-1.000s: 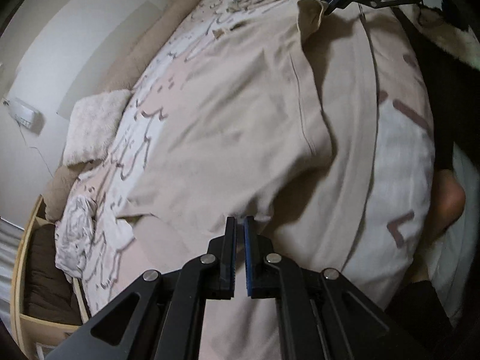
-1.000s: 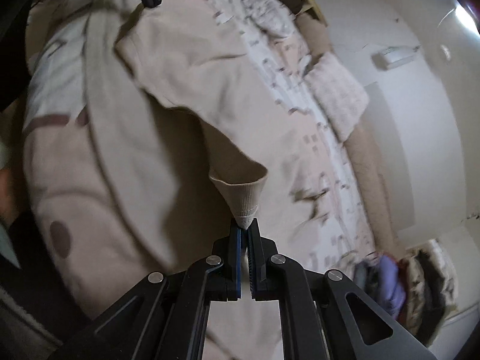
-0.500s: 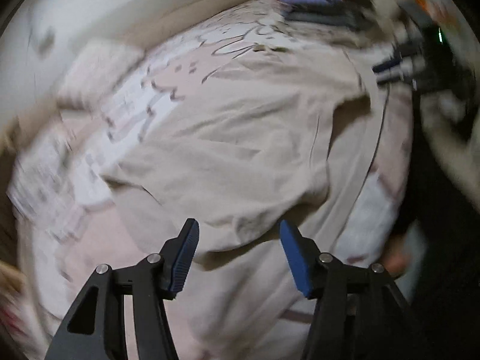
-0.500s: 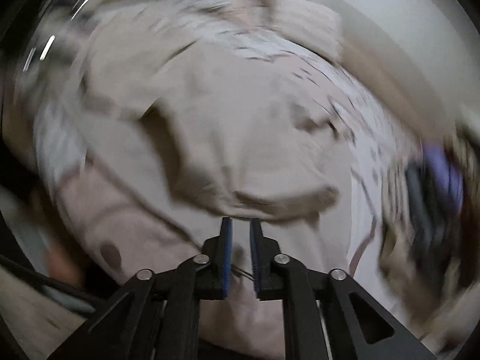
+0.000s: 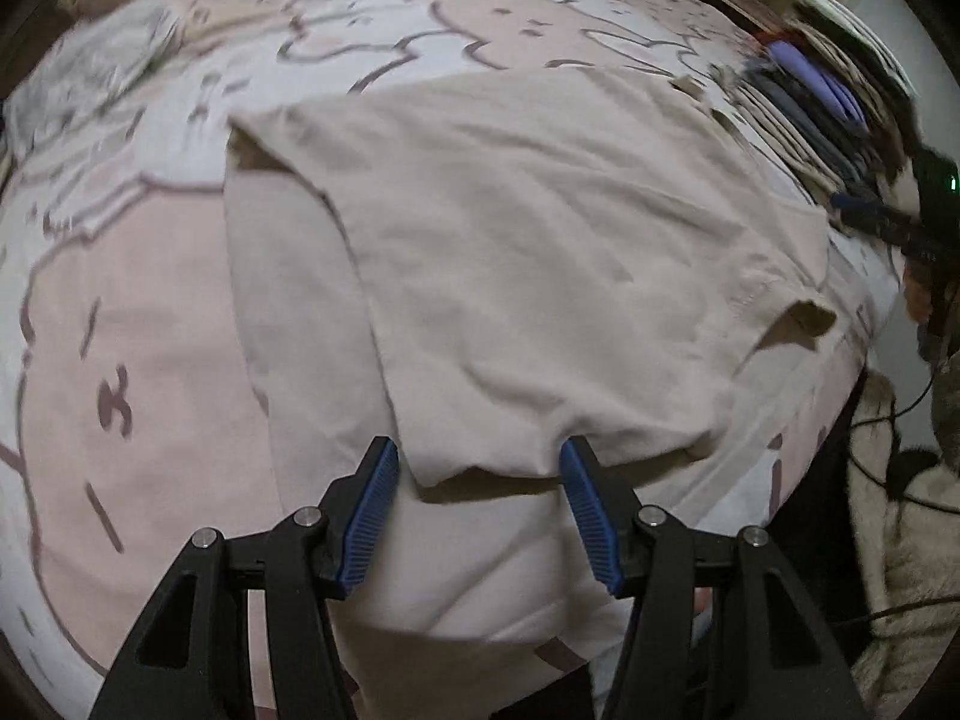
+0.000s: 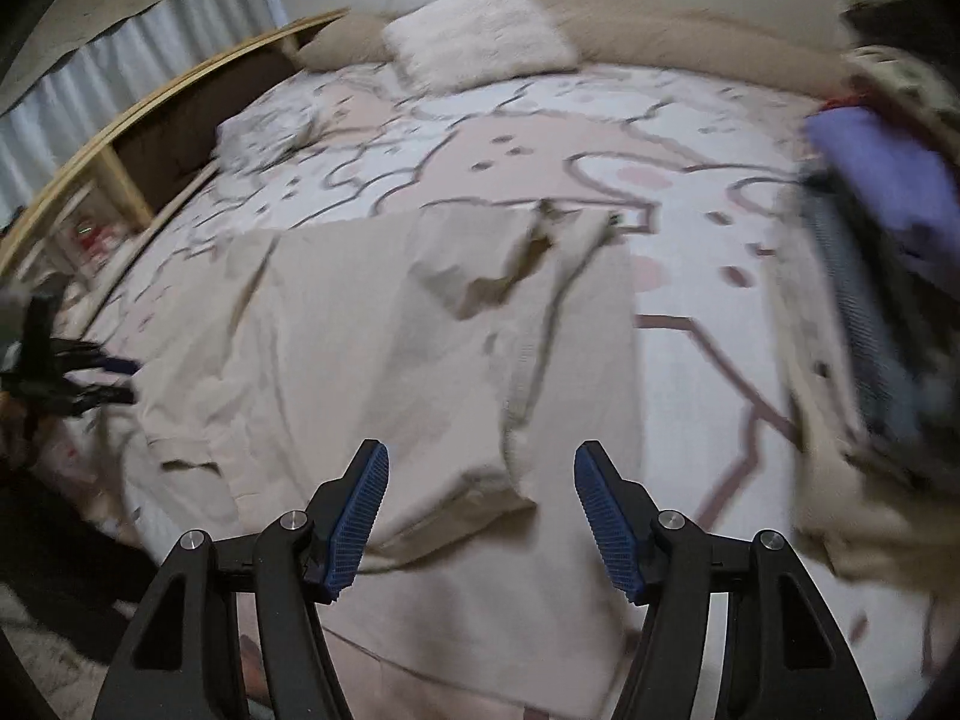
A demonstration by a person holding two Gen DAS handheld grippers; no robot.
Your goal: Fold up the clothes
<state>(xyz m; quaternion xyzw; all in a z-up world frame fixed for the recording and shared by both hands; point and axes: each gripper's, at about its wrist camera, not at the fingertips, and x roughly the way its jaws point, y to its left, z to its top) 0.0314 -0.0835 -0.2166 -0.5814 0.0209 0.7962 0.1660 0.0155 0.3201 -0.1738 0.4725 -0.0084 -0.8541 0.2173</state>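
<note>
Here, left gripper (image 5: 479,483) standing wide, blue pads (image 5: 373,515) apart, nothing pinched; jaws opened within the last second. Folded edge of the beige garment (image 5: 528,276) lying just beyond and between the fingertips, not pressed by either pad. Right gripper (image 6: 481,489) likewise wide, jaws just been opening, blue pads (image 6: 606,531) clear of the cloth; a folded flap of the same beige garment (image 6: 372,360) spread below and between them. Garment flat on the bed cover (image 5: 138,324), pink and white with dark outlined figures, roughly in the middle of the bed, sleeves or sides turned in over the body; exact type of garment hard to tell. Near hem cut off behind the gripper arms in both views.

Further out, in the right wrist view, a fluffy white cushion (image 6: 480,39) against a long tan bolster (image 6: 690,39) at the far edge, a crumpled patterned cloth (image 6: 264,132) to the left, a wooden frame (image 6: 120,138) past it. Stack of folded clothes (image 6: 882,252) at the right, badly smeared, purple piece on top. The other gripper showing at the left edge, dark and blurred. In the left wrist view, the same stack (image 5: 828,102) top right, streaked; dark cables and a furry pale surface lower right, hard to make out.
</note>
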